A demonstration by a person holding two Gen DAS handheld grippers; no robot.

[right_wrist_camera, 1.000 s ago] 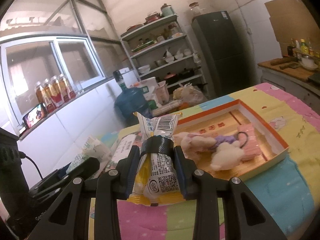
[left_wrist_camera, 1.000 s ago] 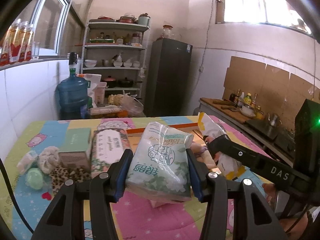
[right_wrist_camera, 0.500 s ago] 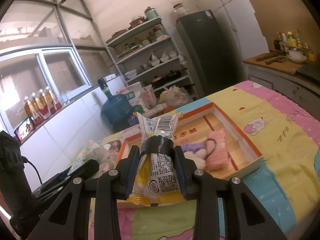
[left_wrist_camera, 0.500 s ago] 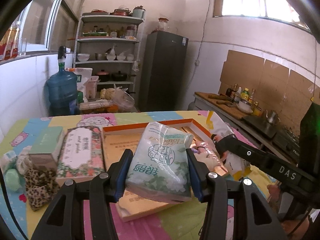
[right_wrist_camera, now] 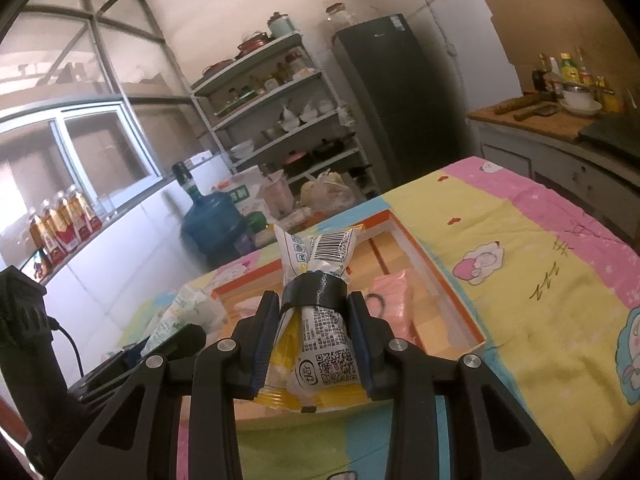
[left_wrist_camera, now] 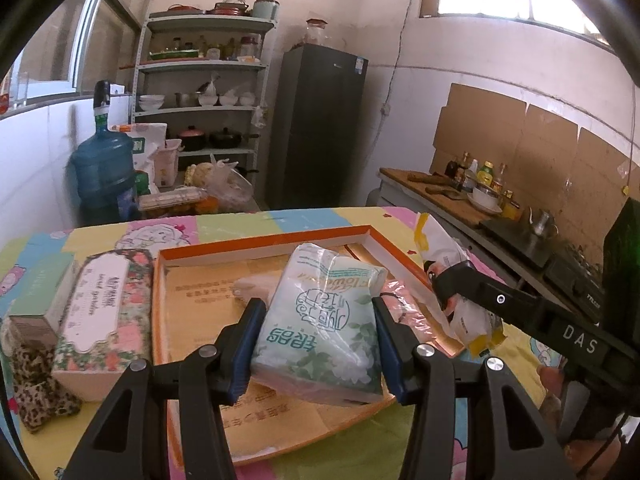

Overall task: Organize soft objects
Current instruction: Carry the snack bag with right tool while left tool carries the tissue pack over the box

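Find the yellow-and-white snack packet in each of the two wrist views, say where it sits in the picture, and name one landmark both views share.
Left wrist view: the snack packet is at the right, clamped in the right gripper beside the tray's right rim.
Right wrist view: the snack packet is at bottom centre, between the gripper's fingers.
Shared landmark: the orange-rimmed tray on the table.

A green-printed tissue pack and a yellow-white snack packet hang above the orange-rimmed tray.
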